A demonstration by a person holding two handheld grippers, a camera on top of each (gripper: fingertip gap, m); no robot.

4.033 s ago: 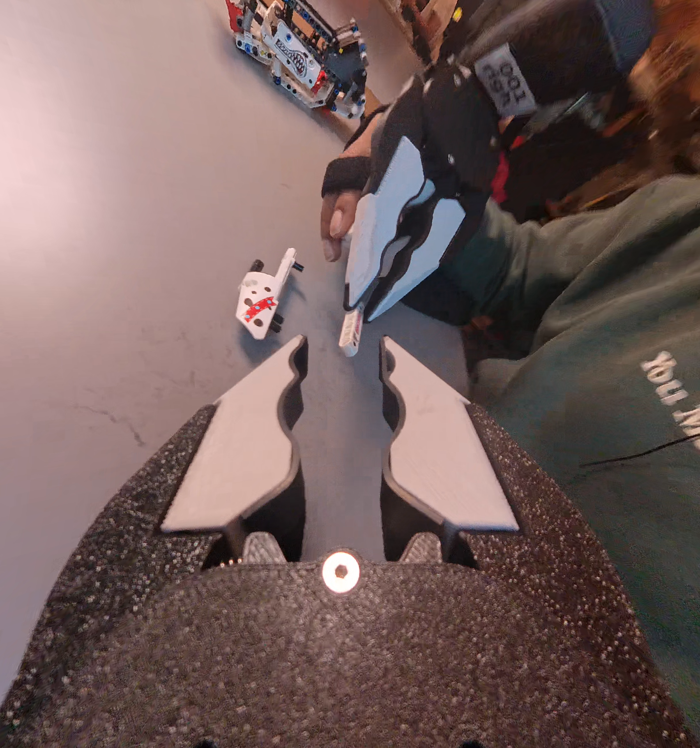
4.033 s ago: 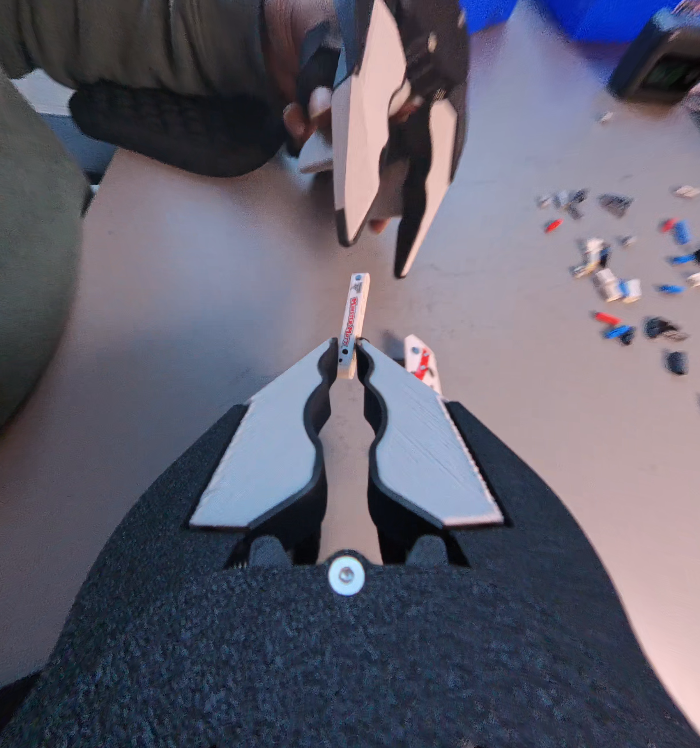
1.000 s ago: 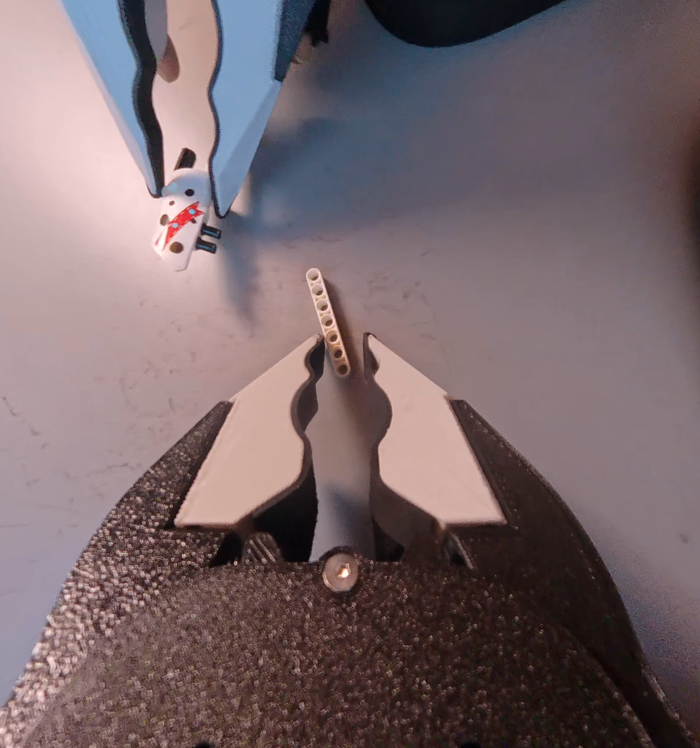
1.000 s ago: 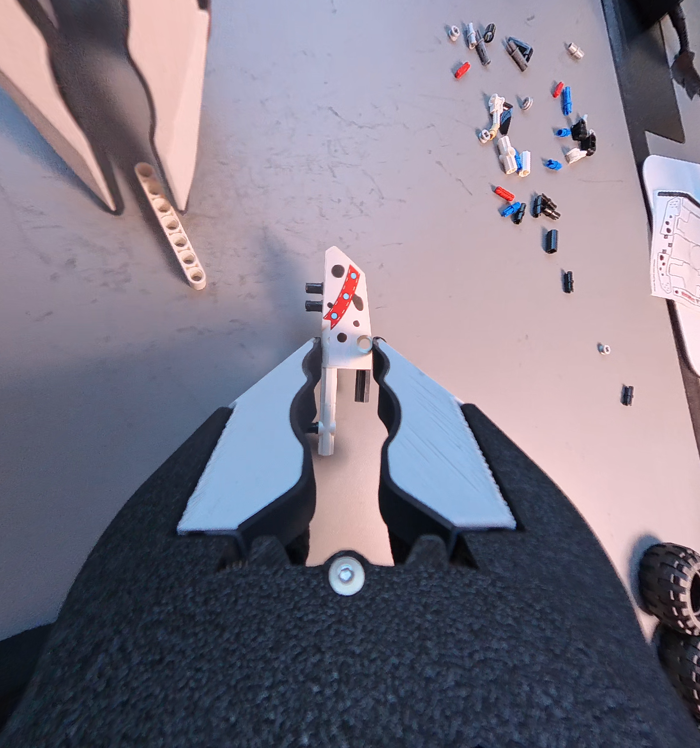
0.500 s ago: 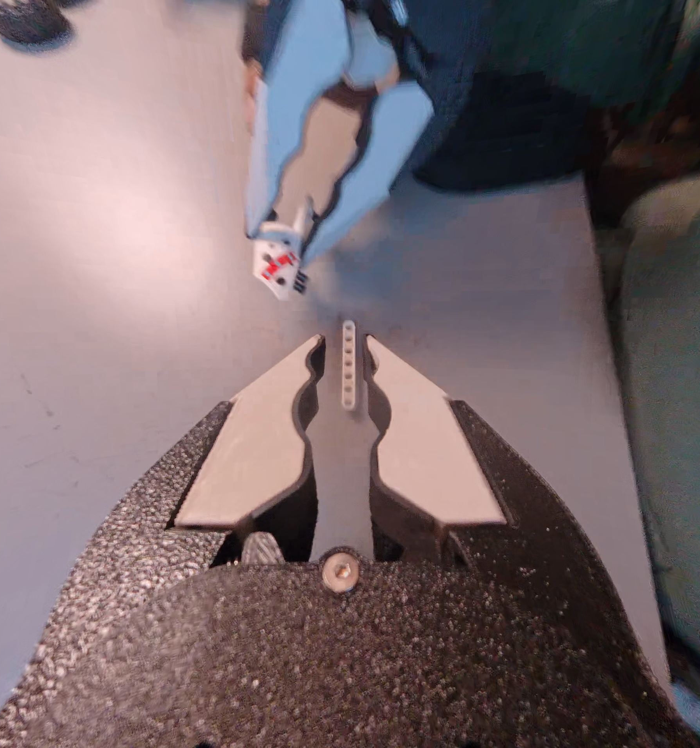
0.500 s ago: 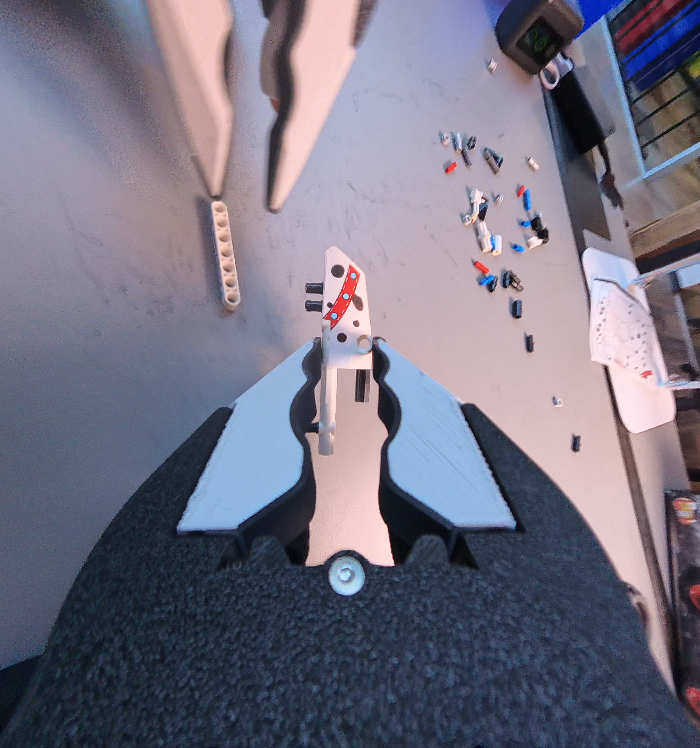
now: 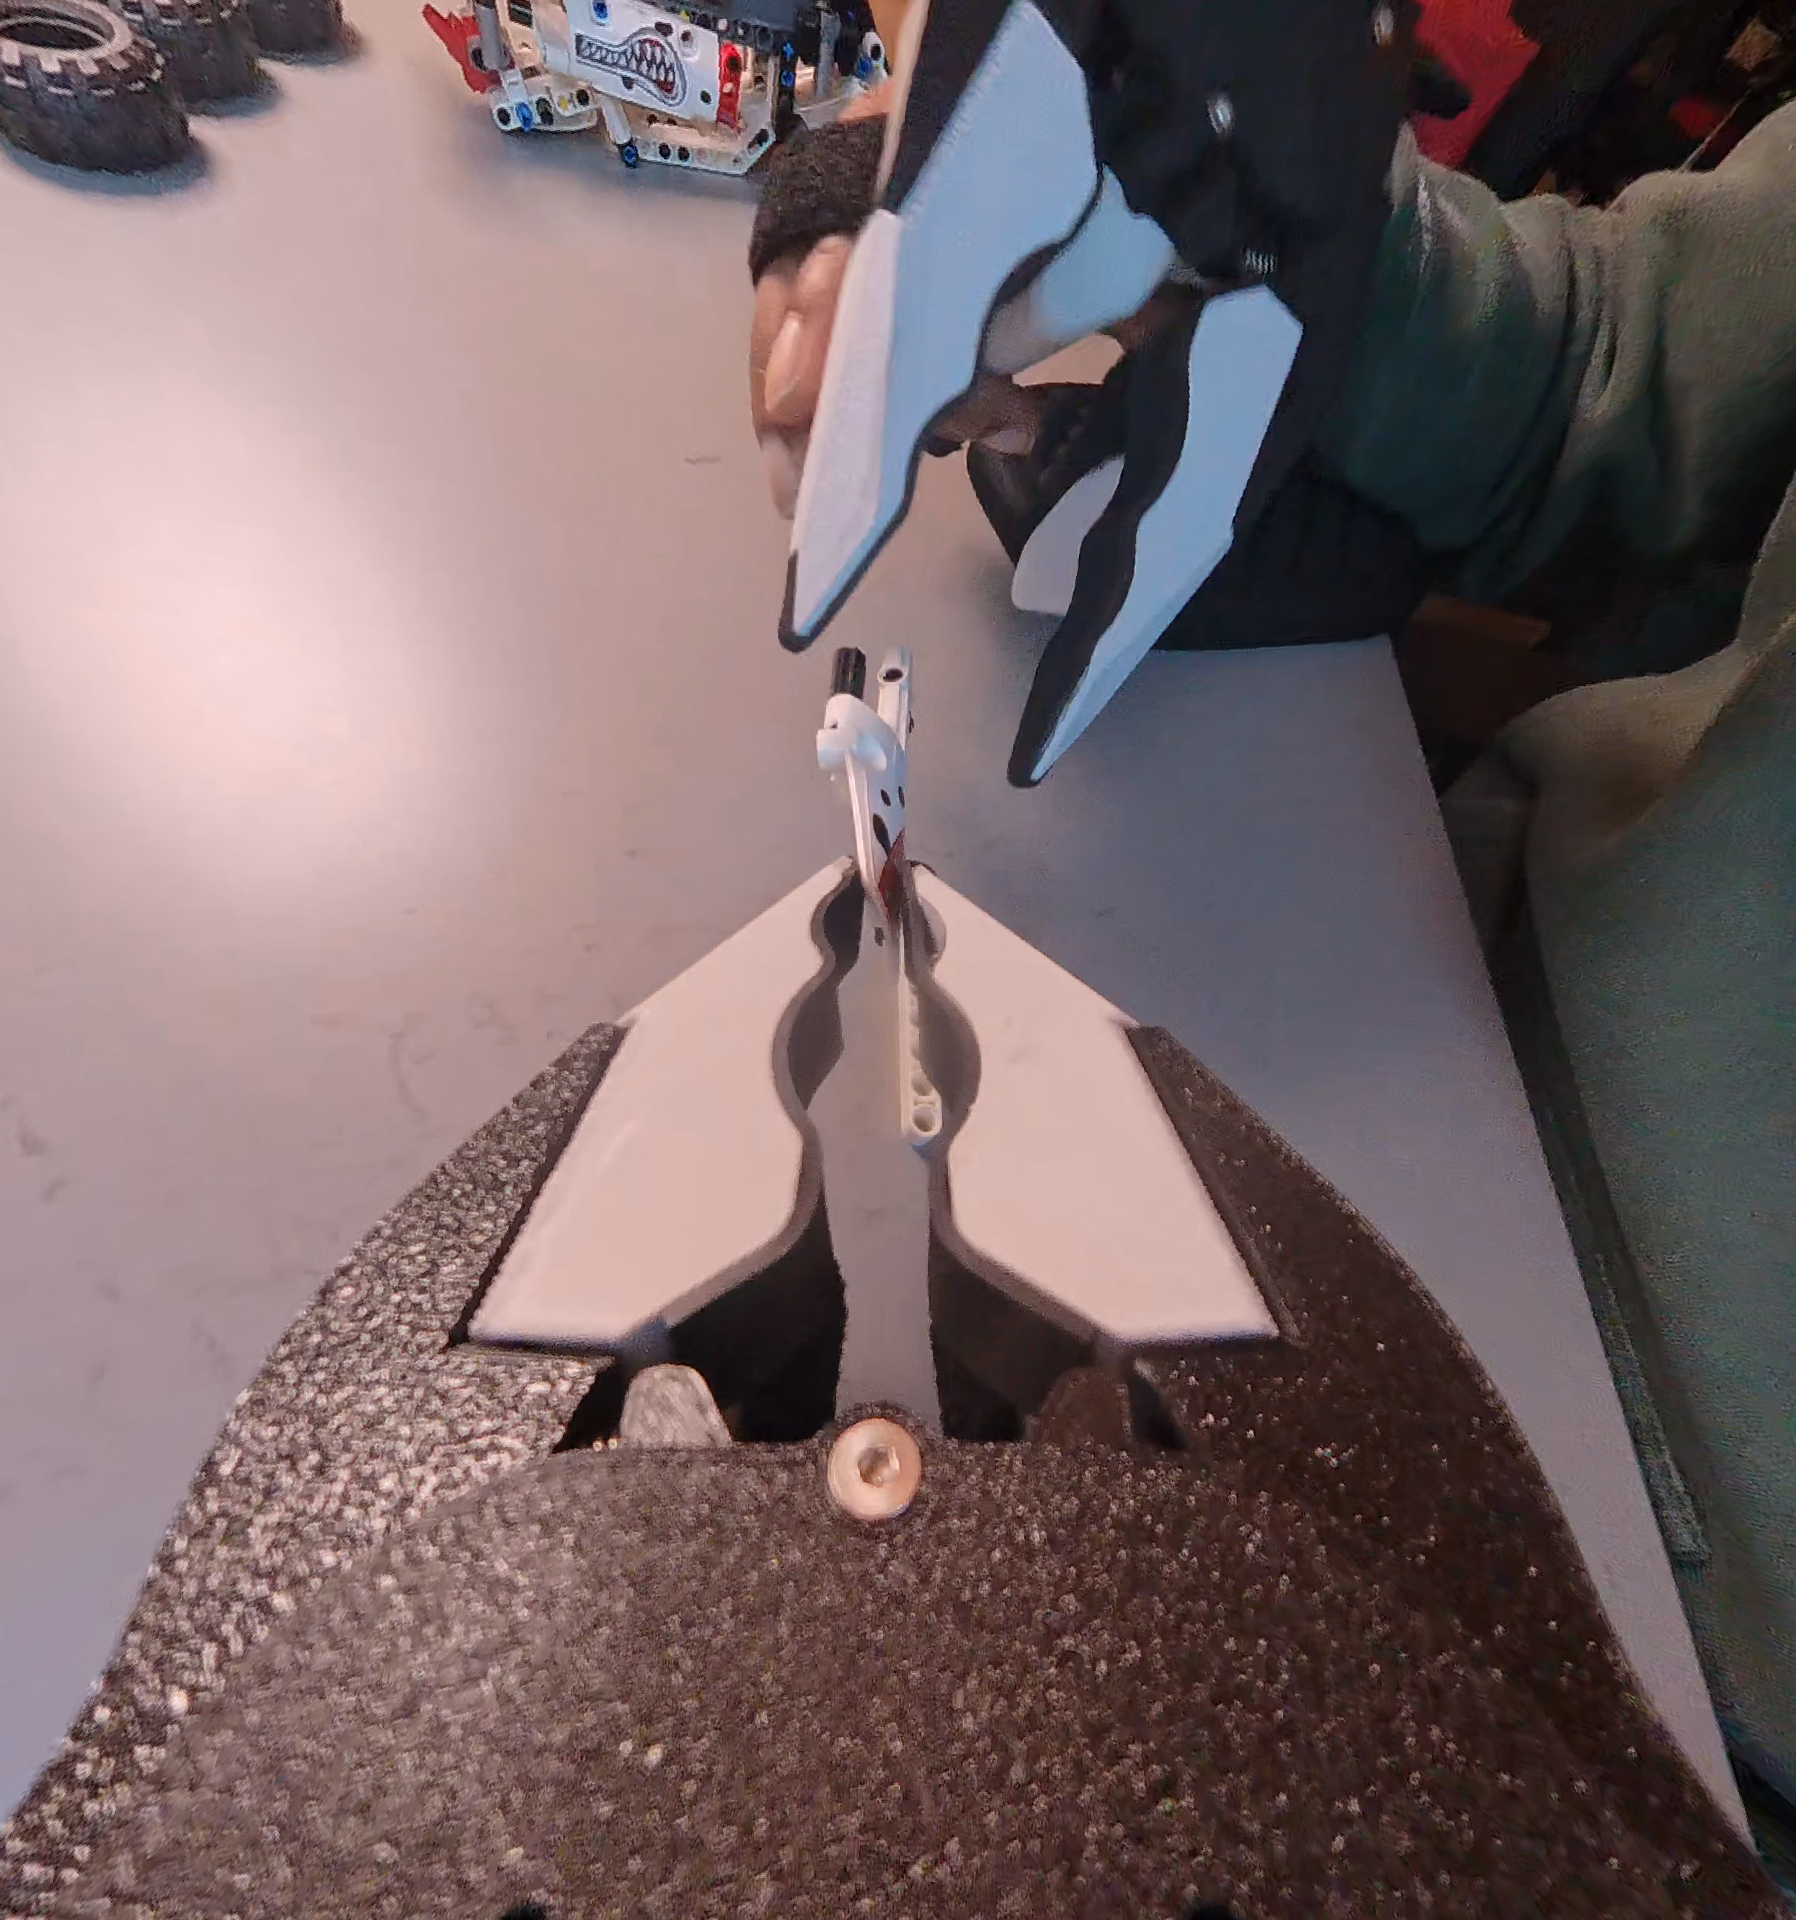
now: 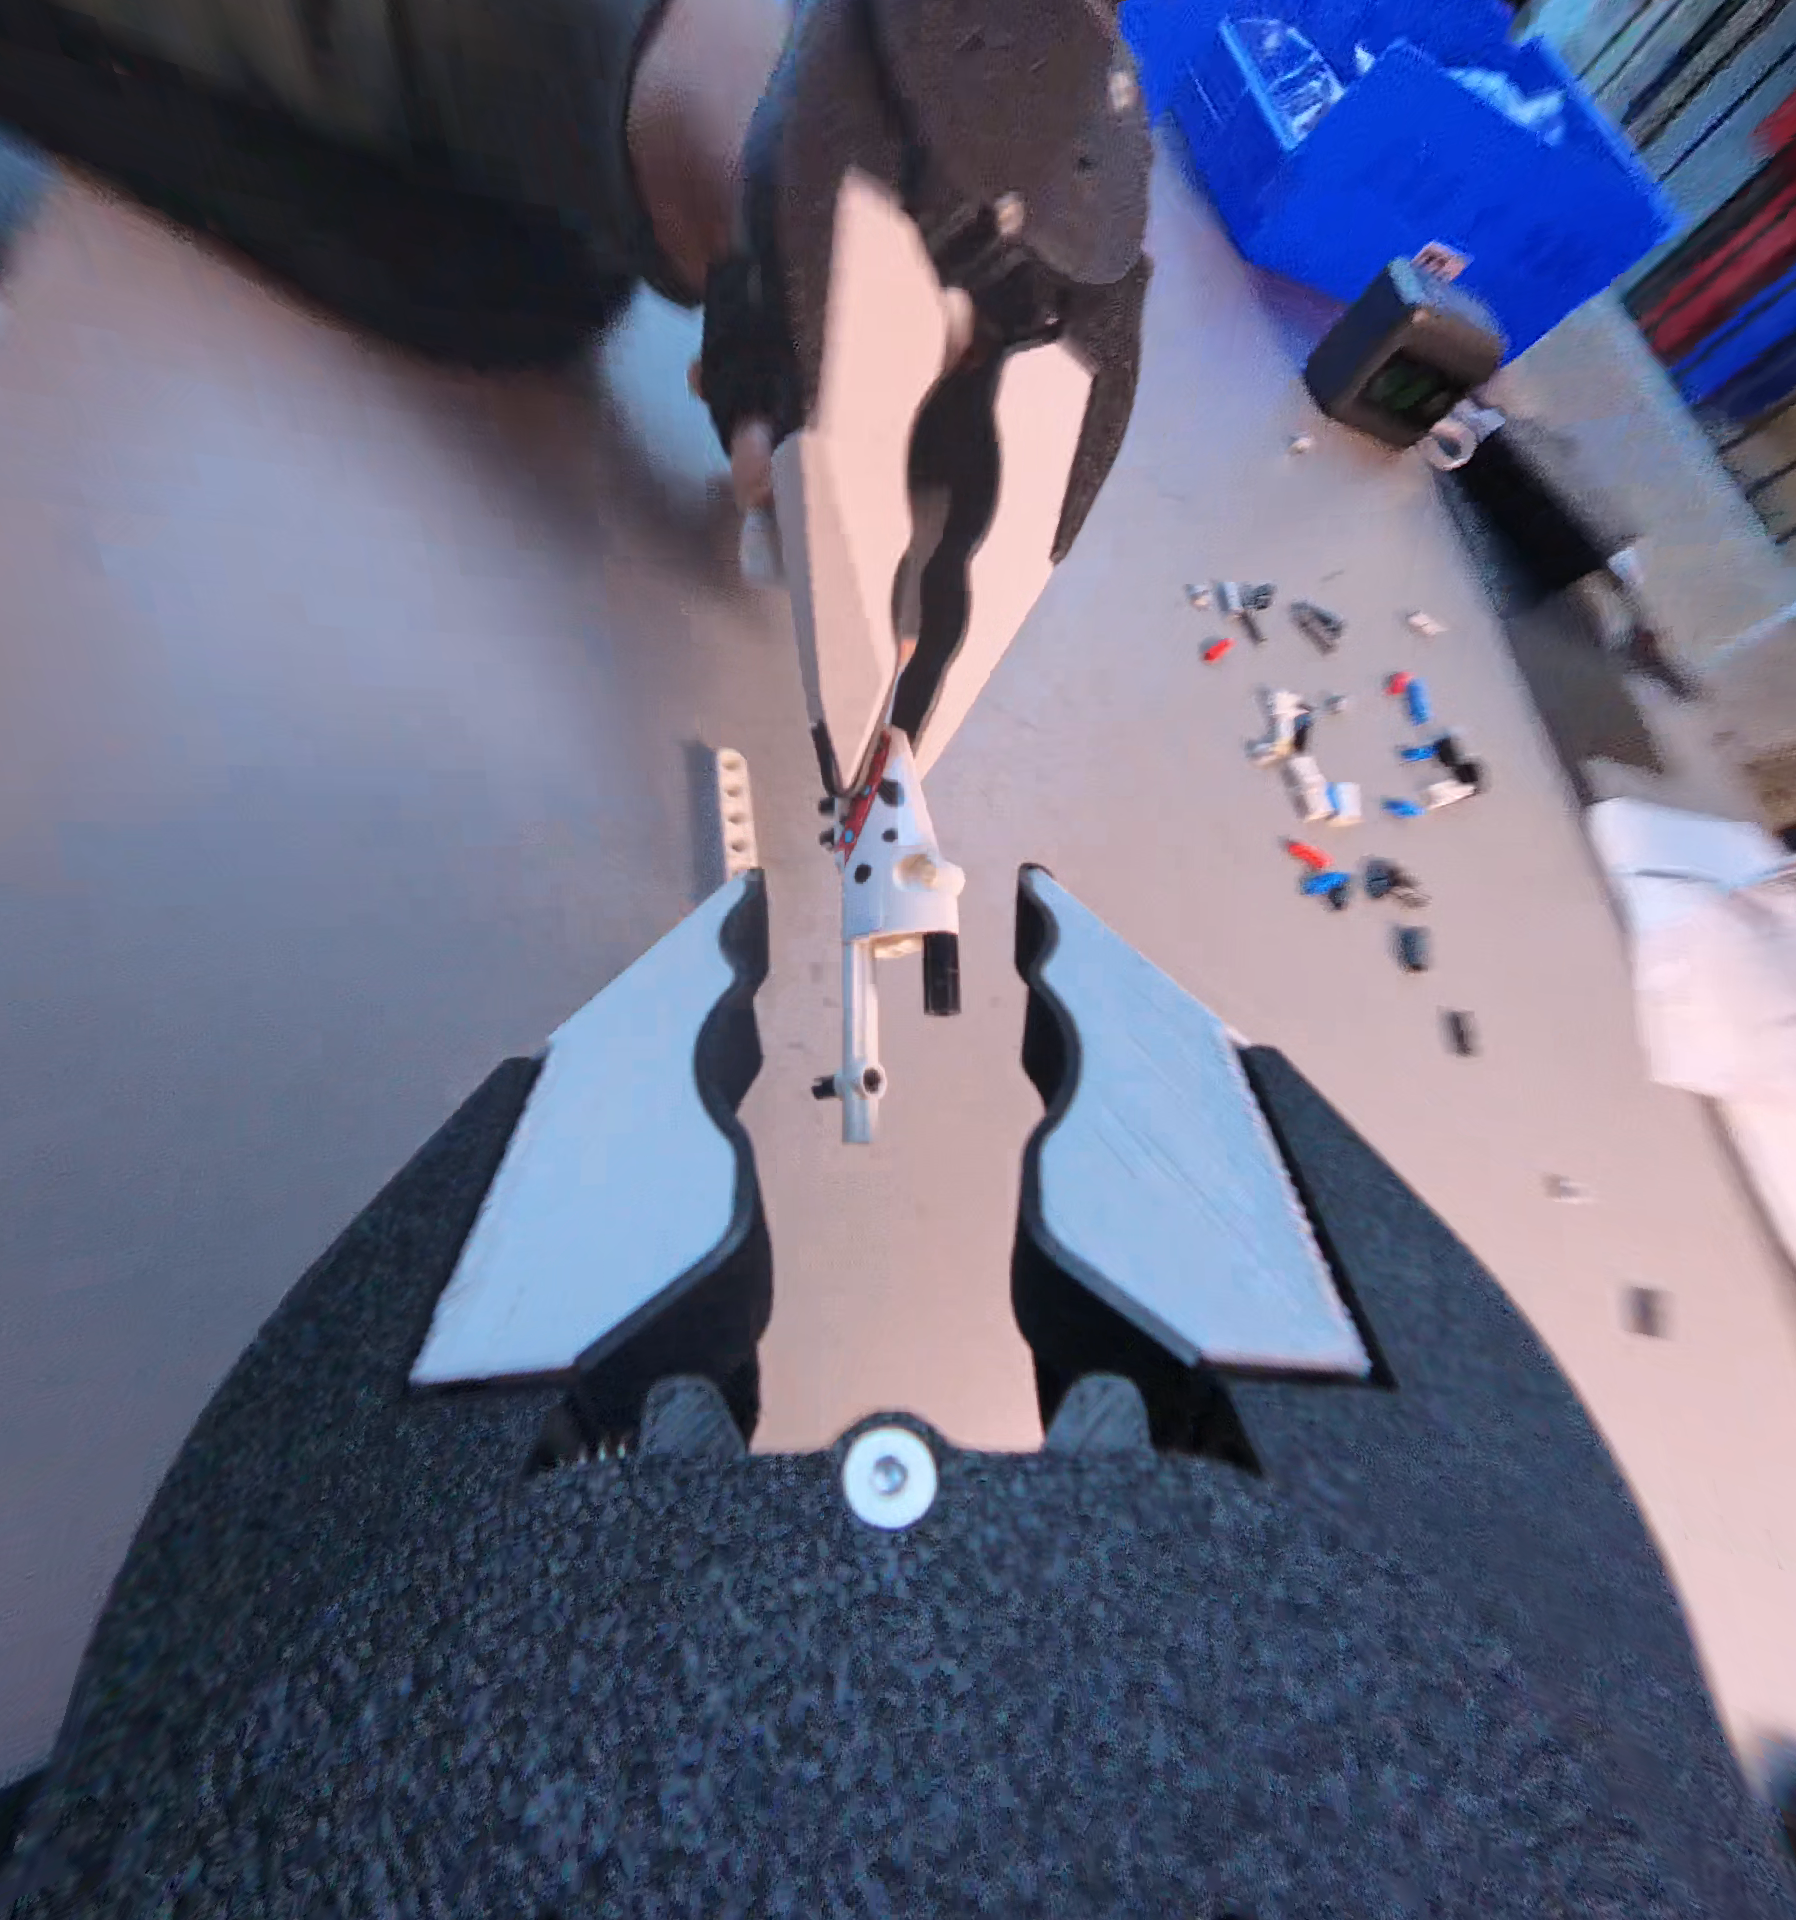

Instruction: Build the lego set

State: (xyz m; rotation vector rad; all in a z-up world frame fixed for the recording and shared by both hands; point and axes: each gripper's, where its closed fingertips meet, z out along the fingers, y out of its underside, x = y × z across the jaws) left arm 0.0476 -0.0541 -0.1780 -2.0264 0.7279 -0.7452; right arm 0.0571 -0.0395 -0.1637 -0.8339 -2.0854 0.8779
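White panel piece (image 7: 878, 800) in left gripper (image 7: 886, 883), right gripper (image 8: 889, 883) spread, three tyres (image 7: 73, 83)

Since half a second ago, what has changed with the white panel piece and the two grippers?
The white panel piece passed from the right gripper, now open, to the left gripper, now shut on its tip. The holed white beam appears to still lie on the table; the small loose parts lie as before.
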